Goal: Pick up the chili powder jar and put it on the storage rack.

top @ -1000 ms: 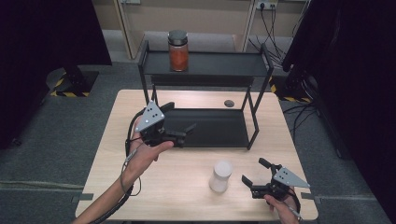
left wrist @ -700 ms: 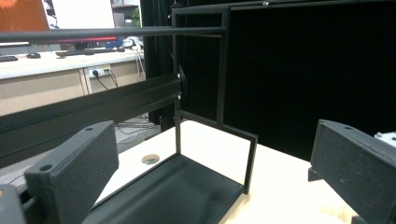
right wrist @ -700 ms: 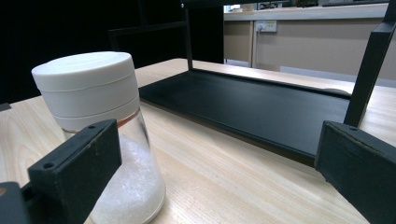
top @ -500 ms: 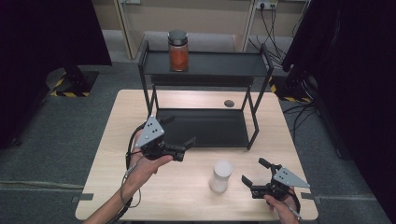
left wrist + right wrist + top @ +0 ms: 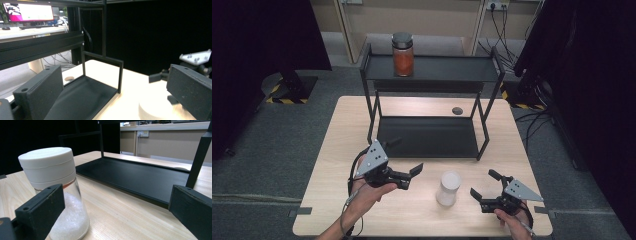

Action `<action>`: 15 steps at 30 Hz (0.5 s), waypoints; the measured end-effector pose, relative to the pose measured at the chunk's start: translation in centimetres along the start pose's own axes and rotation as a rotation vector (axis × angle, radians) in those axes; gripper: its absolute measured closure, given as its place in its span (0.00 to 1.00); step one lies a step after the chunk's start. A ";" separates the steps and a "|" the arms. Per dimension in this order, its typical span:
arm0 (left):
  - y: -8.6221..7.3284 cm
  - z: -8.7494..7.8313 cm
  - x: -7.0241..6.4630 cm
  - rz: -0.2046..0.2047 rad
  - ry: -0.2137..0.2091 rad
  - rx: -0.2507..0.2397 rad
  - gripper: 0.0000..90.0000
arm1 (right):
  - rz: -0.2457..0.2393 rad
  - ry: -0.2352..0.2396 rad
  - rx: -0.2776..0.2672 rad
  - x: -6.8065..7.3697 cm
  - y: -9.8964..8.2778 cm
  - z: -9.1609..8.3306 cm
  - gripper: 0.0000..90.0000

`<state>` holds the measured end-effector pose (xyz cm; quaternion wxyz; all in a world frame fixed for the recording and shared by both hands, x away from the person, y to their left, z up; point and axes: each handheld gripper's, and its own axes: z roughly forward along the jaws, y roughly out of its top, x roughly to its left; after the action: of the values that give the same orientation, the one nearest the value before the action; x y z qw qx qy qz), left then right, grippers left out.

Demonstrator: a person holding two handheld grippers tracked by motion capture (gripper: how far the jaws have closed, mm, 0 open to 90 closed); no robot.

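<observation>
A glass jar (image 5: pixel 448 188) with a white lid and white grains inside stands on the wooden table near its front edge. My left gripper (image 5: pixel 410 176) hovers open just left of the jar, jaws pointing right at it. In the left gripper view the jar's lid (image 5: pixel 155 110) lies low at the right between the wide jaws of the left gripper (image 5: pixel 113 87). My right gripper (image 5: pixel 482 183) is open to the right of the jar. In its own view the jar (image 5: pixel 56 192) stands by the left jaw, and the right gripper (image 5: pixel 117 210) holds nothing.
A black two-level rack (image 5: pixel 427 137) stands at the table's middle and back. An orange-filled jar with a dark lid (image 5: pixel 402 54) sits on its top shelf. A small dark disc (image 5: pixel 457 110) lies on the table under the rack. Dark curtains flank both sides.
My left gripper has moved from the rack's front toward the near edge and lower, closer to the white-lidded jar. The right gripper and the jar have stayed put.
</observation>
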<state>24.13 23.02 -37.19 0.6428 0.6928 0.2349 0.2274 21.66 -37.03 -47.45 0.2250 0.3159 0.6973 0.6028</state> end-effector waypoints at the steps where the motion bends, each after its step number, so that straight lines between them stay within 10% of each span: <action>1: -0.2 -0.1 -0.1 -0.001 0.000 0.001 0.00 | 0.000 0.000 0.000 0.0 0.0 0.0 0.01; 15: -2.9 -1.1 -0.7 0.013 0.000 -0.008 0.00 | 0.000 -0.001 0.001 0.1 0.0 0.1 0.01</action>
<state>22.81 23.68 -39.98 0.6441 0.6915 0.2295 0.2328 21.67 -36.90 -47.49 0.2251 0.3165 0.6975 0.6022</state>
